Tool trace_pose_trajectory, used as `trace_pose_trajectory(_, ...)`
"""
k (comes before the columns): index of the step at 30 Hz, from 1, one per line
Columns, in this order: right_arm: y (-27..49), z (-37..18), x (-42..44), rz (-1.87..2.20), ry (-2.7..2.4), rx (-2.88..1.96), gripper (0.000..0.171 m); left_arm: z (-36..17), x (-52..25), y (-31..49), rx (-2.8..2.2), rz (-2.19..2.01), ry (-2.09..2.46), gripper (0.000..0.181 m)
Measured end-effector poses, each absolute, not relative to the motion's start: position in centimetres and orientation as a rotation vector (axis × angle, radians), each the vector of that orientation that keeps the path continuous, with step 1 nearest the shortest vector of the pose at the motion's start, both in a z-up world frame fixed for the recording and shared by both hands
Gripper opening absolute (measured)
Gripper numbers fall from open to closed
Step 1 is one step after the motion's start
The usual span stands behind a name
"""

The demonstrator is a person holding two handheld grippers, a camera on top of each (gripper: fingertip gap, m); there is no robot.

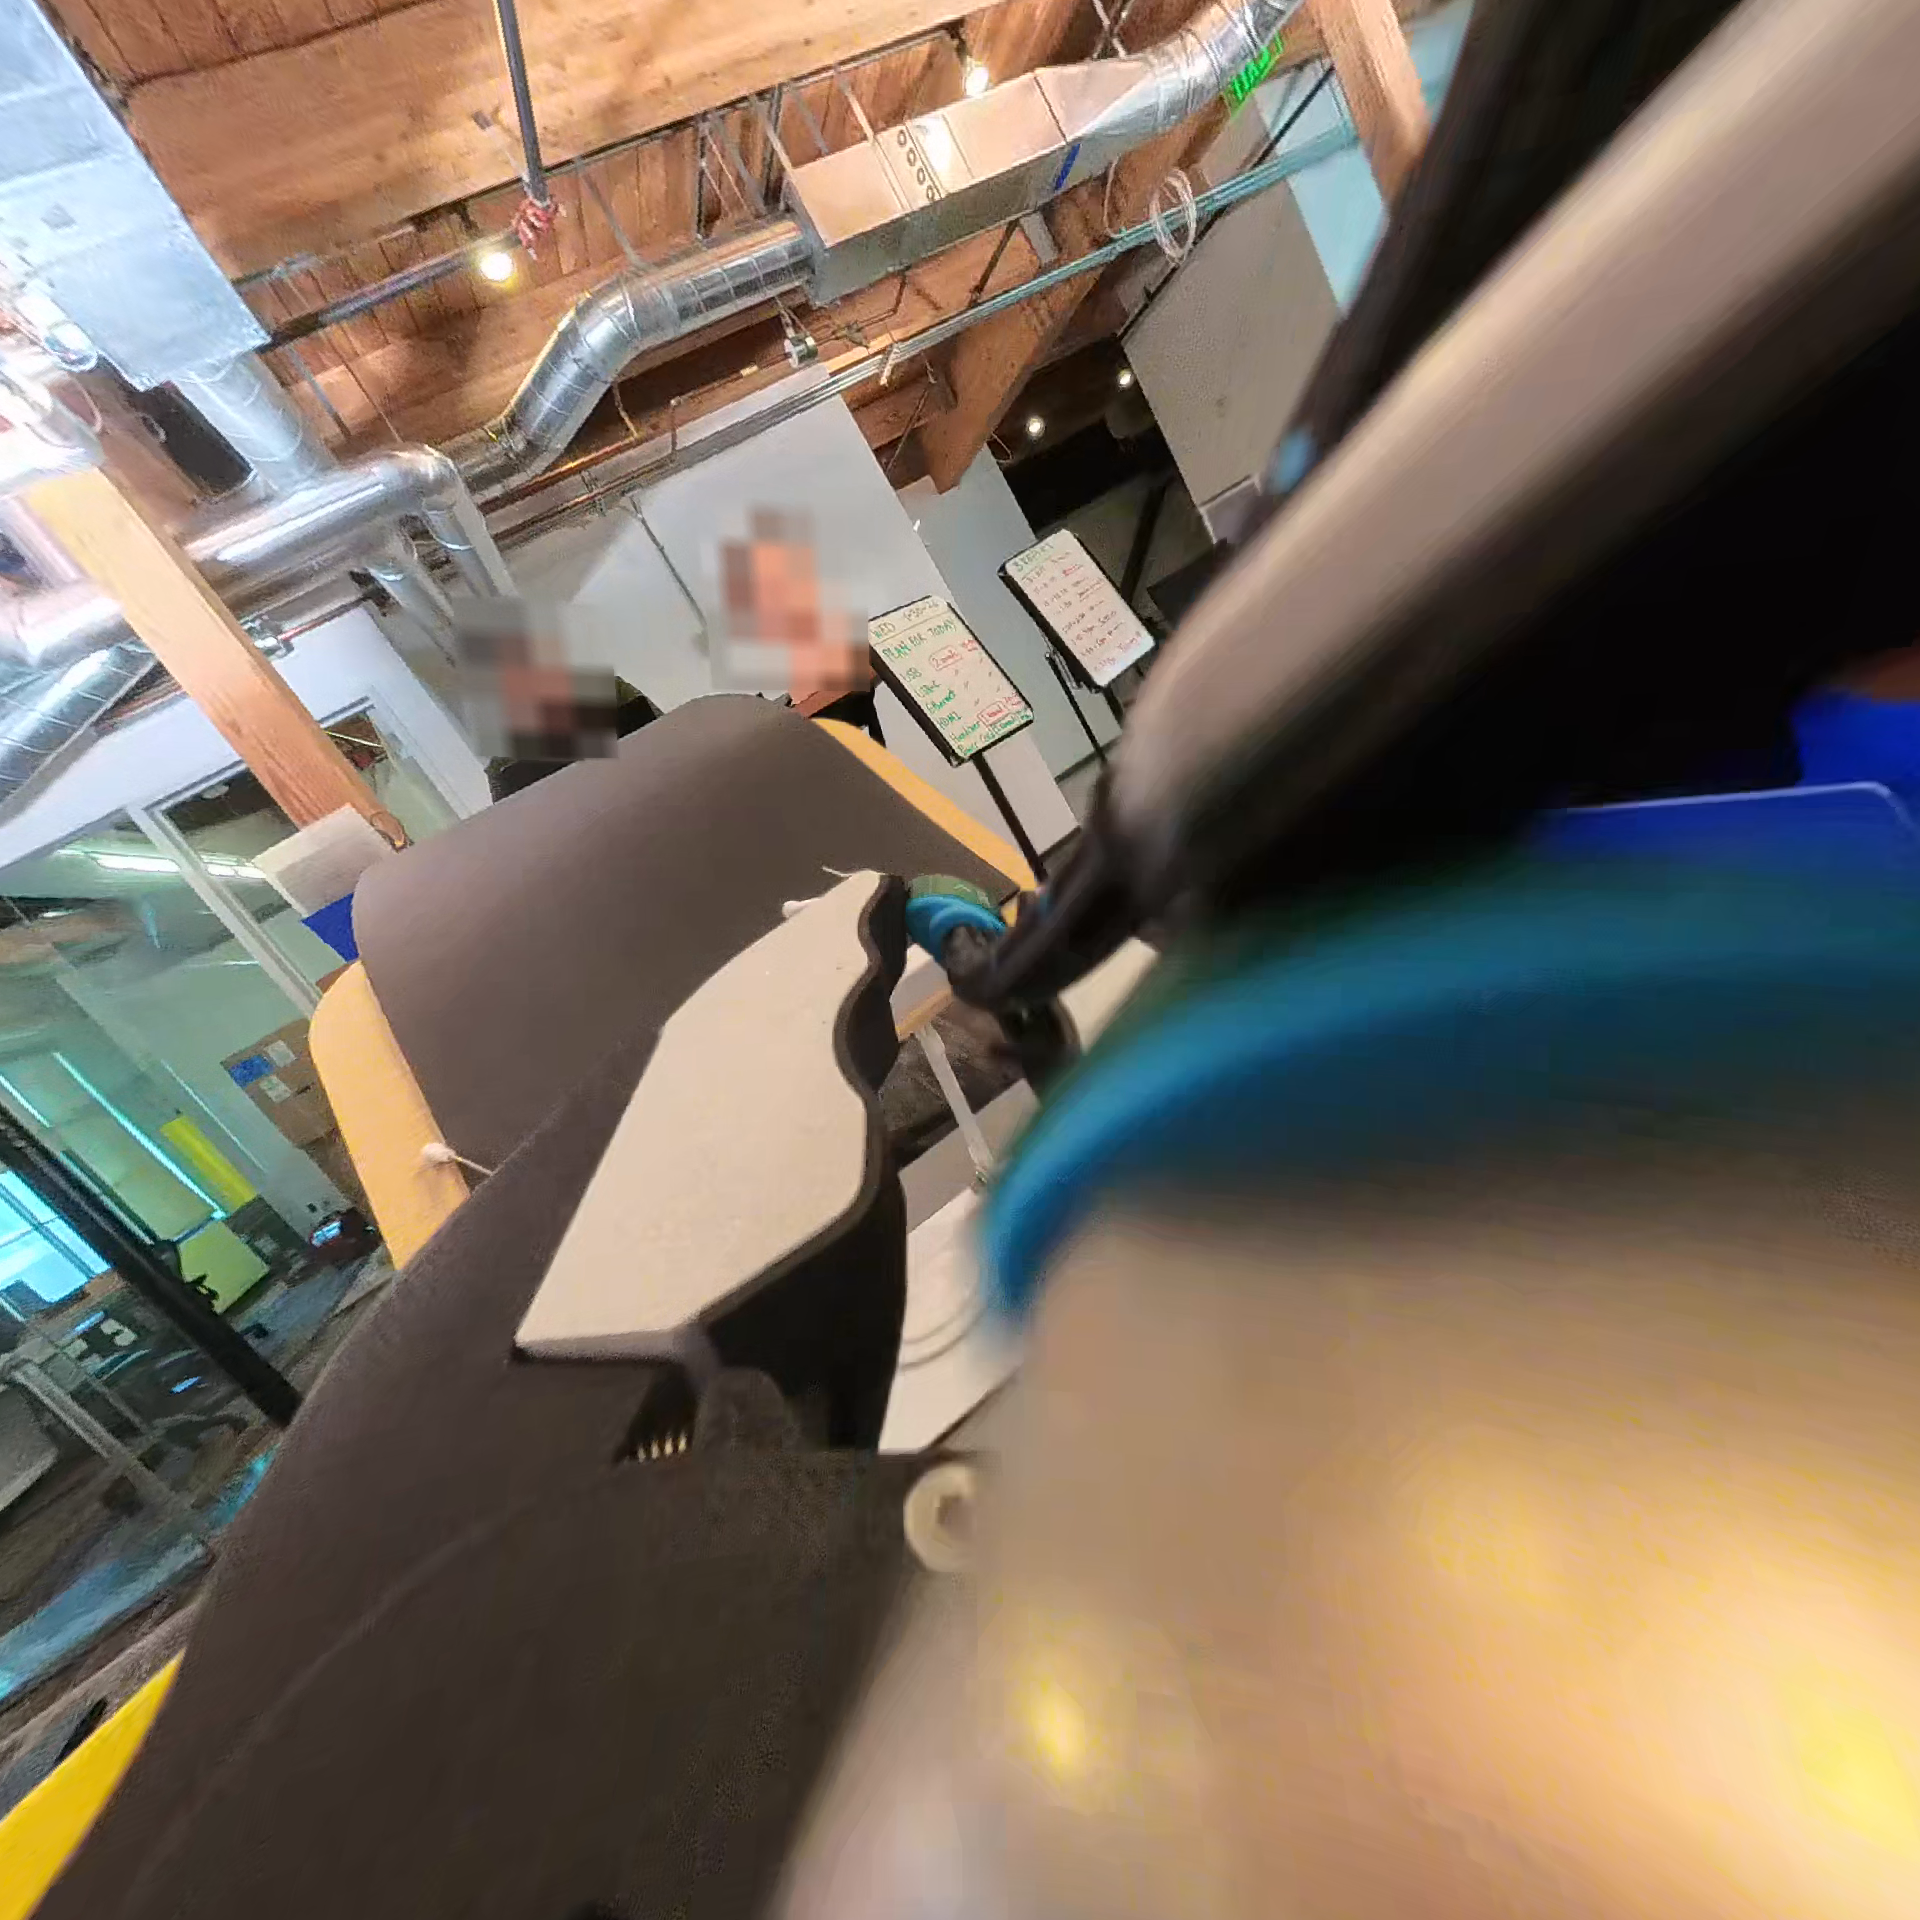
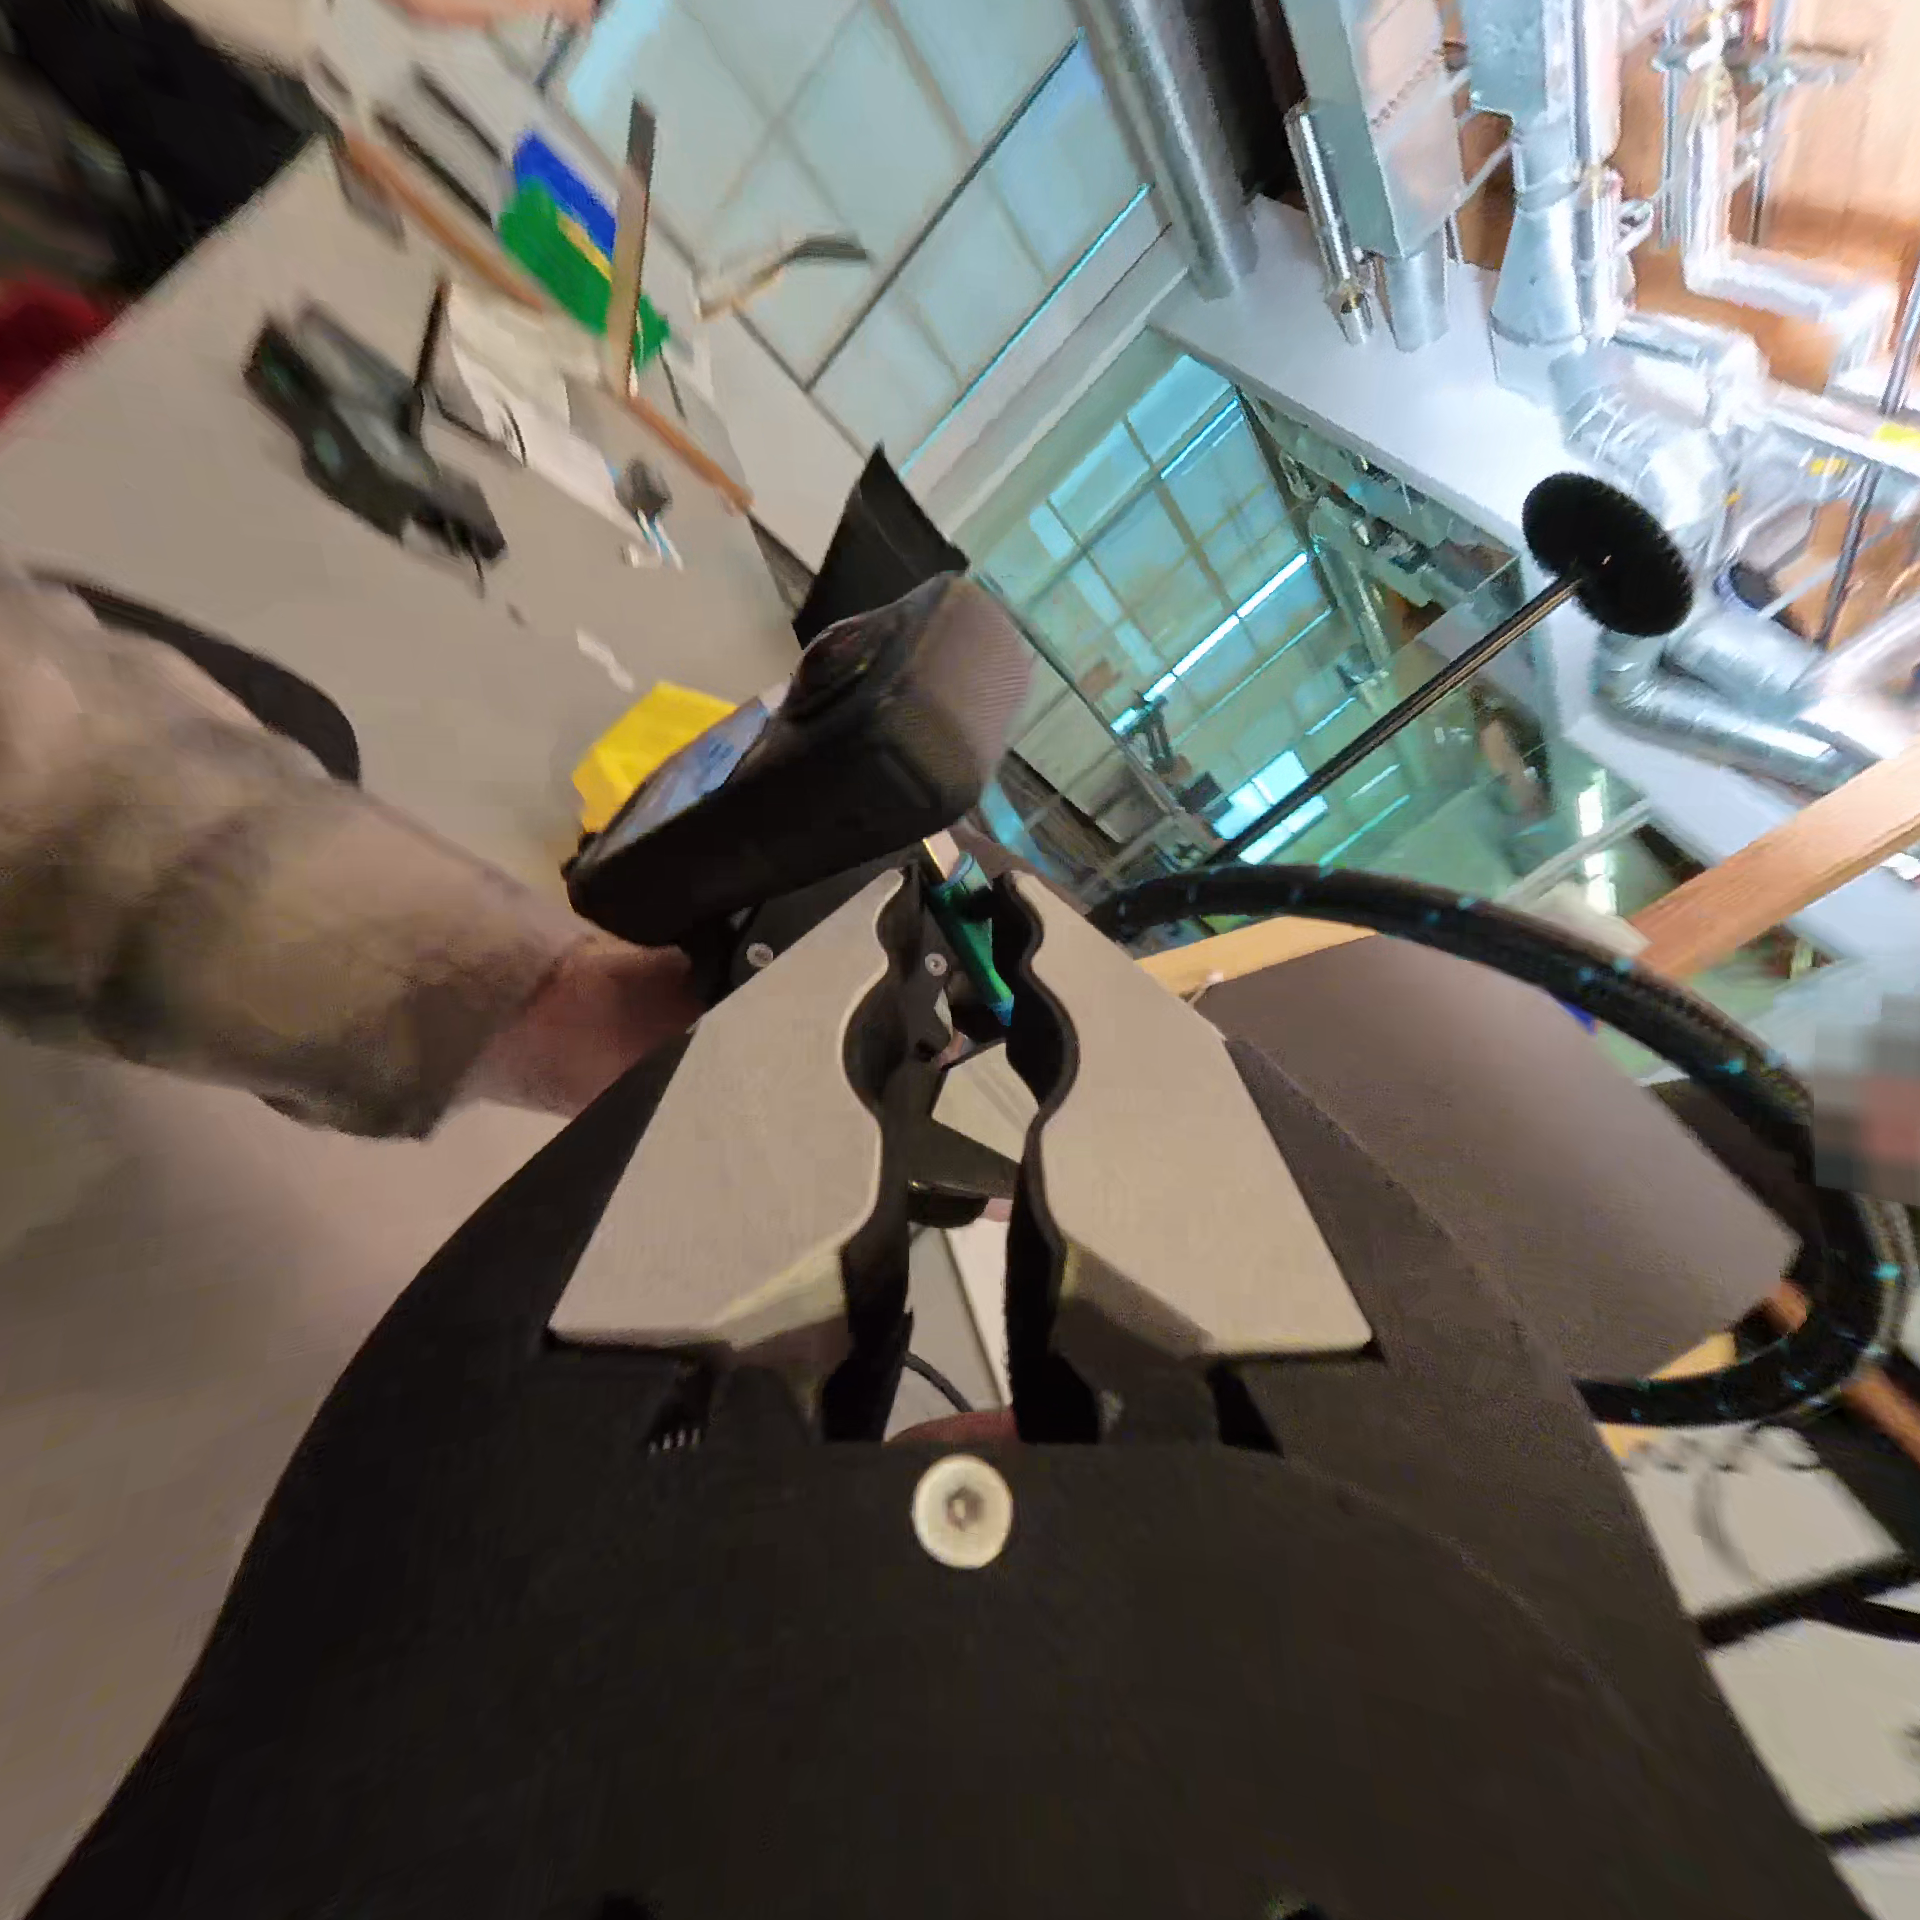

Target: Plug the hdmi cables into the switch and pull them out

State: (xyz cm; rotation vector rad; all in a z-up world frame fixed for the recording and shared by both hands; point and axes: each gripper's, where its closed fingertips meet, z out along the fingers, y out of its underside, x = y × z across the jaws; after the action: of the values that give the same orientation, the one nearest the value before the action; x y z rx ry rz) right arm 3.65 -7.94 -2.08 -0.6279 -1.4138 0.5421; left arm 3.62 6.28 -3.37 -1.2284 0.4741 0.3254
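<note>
In the left wrist view, most of the right half is covered by a blurred grey and tan shape with a blue band [image 1: 1299,1049], held very close to the lens; what it is cannot be told. Of the left gripper [image 1: 883,935] only one grey-padded finger [image 1: 748,1122] is seen, so whether its jaws are parted or closed cannot be told. Beyond that finger a dark rounded panel [image 1: 582,935] is seen, and farther off two whiteboards on stands [image 1: 951,681] under a timber ceiling hung with silver ducts [image 1: 644,322]. In the right wrist view, the right gripper [image 2: 951,894] is seen with both grey pads set close together and only a narrow slot left between them; dark parts and a thin green piece [image 2: 971,940] are seen in the gap, but whether anything is clamped cannot be told. Just behind the fingertips, a black braided hdmi cable [image 2: 1558,935] with teal flecks emerges and is curved in a wide loop to the right and downward. To the left, a black handheld device [image 2: 790,790] is gripped by a hand [image 2: 613,997] in a grey sleeve. Behind it lies a grey table [image 2: 156,520], on which a yellow bin [image 2: 644,738] and, farther back, a blurred black box [image 2: 353,436] are set.
</note>
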Motion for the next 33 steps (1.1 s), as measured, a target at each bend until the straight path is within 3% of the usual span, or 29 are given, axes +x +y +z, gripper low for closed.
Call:
trace_pose_trajectory(1, -7.9, -1.6, 4.1, 0.620, -1.388, -0.656, 0.010, -3.3, 3.5, 6.3, -1.228, 0.312, 0.462, 0.020)
trace_pose_trajectory(15, -7.2, -2.0, 4.8, 0.924, -1.527, -0.863, 0.010, -4.7, 5.8, 6.2, -1.170, 0.356, 0.599, 0.020)
trace_pose_trajectory(17, -6.9, -1.8, 5.1, 0.990, -1.542, -0.898, 0.010, -5.1, 6.1, 6.1, -1.167, 0.355, 0.623, 0.000)
trace_pose_trajectory(26, -5.0, -1.8, 5.2, 0.990, -1.474, -0.969, 0.008, -7.4, 6.5, 6.9, -1.283, 0.343, 0.705, 0.010)
trace_pose_trajectory(33, -1.7, -0.4, 7.8, 1.412, -1.158, -1.095, 0.007, -11.4, 5.0, 7.3, -1.532, 0.390, 0.849, 0.007)
